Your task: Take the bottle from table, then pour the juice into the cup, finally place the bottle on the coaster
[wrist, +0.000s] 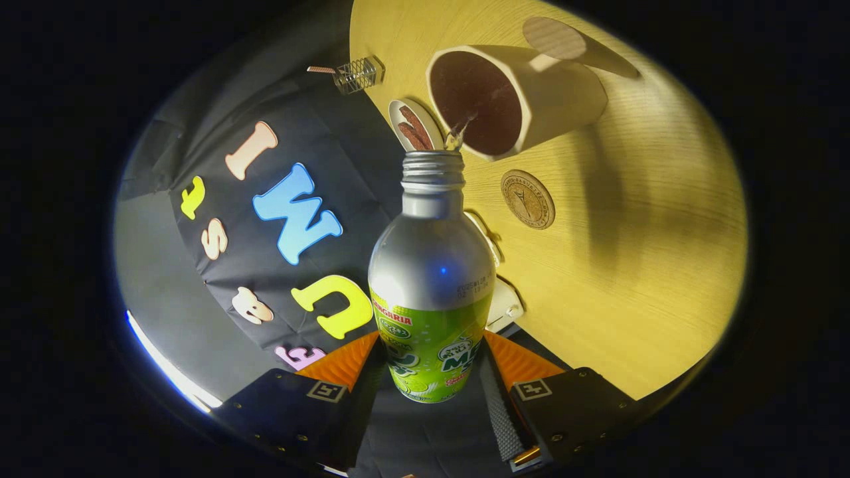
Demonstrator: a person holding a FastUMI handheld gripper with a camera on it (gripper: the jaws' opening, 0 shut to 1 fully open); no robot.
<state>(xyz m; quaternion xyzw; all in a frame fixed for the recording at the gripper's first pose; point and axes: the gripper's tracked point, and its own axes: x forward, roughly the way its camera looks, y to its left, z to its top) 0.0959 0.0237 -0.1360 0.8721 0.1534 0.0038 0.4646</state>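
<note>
The gripper (431,372) is rolled well over, so the worktop (631,265) stands tilted beside it. Both fingers pinch the bottle (431,279) at its label. The bottle's open mouth sits at the rim of the cup (511,99), liquid trickling in. The coaster (527,199) lies near the cup.

A staged recording booth, not a lived-in room. A black cloth wall (199,199) hangs right behind a pale wood-grain table (631,265). The table holds only a few props: a cup (524,99), a round coaster (528,199), a small wire basket (356,74) and a little dish (413,126). Harsh lighting casts deep shadows.
</note>
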